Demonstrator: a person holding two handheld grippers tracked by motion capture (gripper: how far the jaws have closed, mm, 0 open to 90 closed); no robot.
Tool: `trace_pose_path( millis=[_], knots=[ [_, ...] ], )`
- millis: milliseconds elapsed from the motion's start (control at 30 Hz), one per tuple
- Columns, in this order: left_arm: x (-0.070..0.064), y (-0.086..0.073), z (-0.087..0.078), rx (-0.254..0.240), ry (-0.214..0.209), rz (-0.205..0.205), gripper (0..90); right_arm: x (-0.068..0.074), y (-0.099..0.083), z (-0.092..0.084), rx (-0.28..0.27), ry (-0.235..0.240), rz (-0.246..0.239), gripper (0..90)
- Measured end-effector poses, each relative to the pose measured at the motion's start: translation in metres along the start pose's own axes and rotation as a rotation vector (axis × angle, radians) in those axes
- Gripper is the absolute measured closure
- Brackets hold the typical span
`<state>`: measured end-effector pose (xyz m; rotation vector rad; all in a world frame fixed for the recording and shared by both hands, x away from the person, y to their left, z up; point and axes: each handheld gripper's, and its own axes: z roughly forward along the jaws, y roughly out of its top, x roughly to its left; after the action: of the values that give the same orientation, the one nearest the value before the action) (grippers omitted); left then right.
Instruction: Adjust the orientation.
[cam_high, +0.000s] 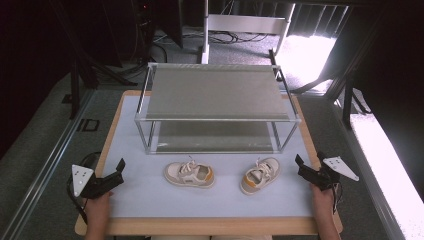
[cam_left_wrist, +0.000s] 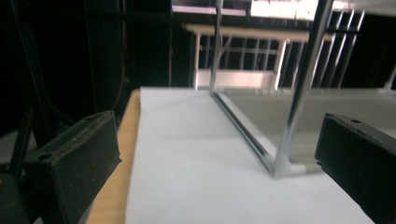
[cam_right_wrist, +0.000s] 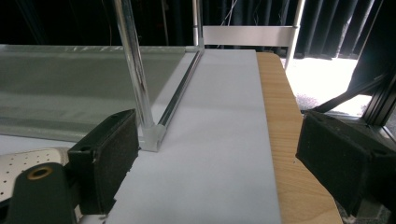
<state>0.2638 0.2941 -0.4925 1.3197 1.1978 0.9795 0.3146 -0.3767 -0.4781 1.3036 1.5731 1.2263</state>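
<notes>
Two small beige shoes with orange heels lie on the white mat (cam_high: 150, 197) in front of a two-shelf metal rack (cam_high: 215, 92): the left shoe (cam_high: 190, 175) and the right shoe (cam_high: 260, 176). My left gripper (cam_high: 120, 171) rests at the mat's left edge, open and empty, well left of the shoes. In its own view the left gripper (cam_left_wrist: 217, 163) faces the rack's front corner post (cam_left_wrist: 299, 93). My right gripper (cam_high: 308, 159) sits at the mat's right edge, open and empty. The right gripper (cam_right_wrist: 224, 158) looks past the rack's other front post (cam_right_wrist: 135, 79), with a pale perforated shoe part (cam_right_wrist: 28, 161) at lower left.
Both rack shelves are bare. The wooden table edge (cam_high: 200, 226) frames the mat, with wood showing beside the mat (cam_right_wrist: 285, 140). A white stand (cam_high: 245, 25) and cables lie on the floor behind the table. Dark frame posts stand on both sides.
</notes>
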Motion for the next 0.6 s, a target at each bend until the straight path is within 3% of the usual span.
trace_pose_path(
  millis=[167,200,267,300,333,433,467,500,533,600],
  knots=[
    [0.006,0.001,-0.002,0.035,-0.034,-0.075,0.0,-0.002,0.000,0.001,0.010,0.001,0.022,13.2],
    [0.010,0.001,-0.003,0.038,-0.067,-0.107,0.0,-0.002,0.000,0.001,0.009,0.002,0.025,13.2],
    [0.012,0.002,-0.004,0.038,-0.066,-0.124,0.0,-0.002,0.000,0.001,0.009,0.000,0.021,13.2],
    [0.014,0.002,-0.005,0.036,-0.097,-0.136,0.0,-0.002,0.000,0.001,0.009,0.000,0.021,13.2],
    [0.015,0.002,-0.005,0.037,-0.093,-0.133,0.0,-0.002,0.000,0.001,0.010,0.001,0.020,13.2],
    [0.016,0.004,-0.005,0.051,-0.188,-0.109,0.0,-0.002,0.000,0.001,0.008,0.003,0.016,13.3],
    [0.017,0.005,-0.004,0.067,-0.237,-0.108,0.0,-0.002,0.000,0.001,0.008,0.006,0.014,13.3],
    [0.017,0.005,-0.003,0.082,-0.249,-0.098,0.0,-0.002,0.000,0.001,0.008,0.005,0.015,13.3],
    [0.017,0.006,-0.002,0.094,-0.296,-0.096,0.0,-0.002,0.000,0.001,0.006,0.006,0.017,13.3],
    [0.017,0.008,-0.002,0.127,-0.326,-0.071,0.0,-0.002,0.000,0.000,0.004,0.008,0.020,13.3]
  ],
)
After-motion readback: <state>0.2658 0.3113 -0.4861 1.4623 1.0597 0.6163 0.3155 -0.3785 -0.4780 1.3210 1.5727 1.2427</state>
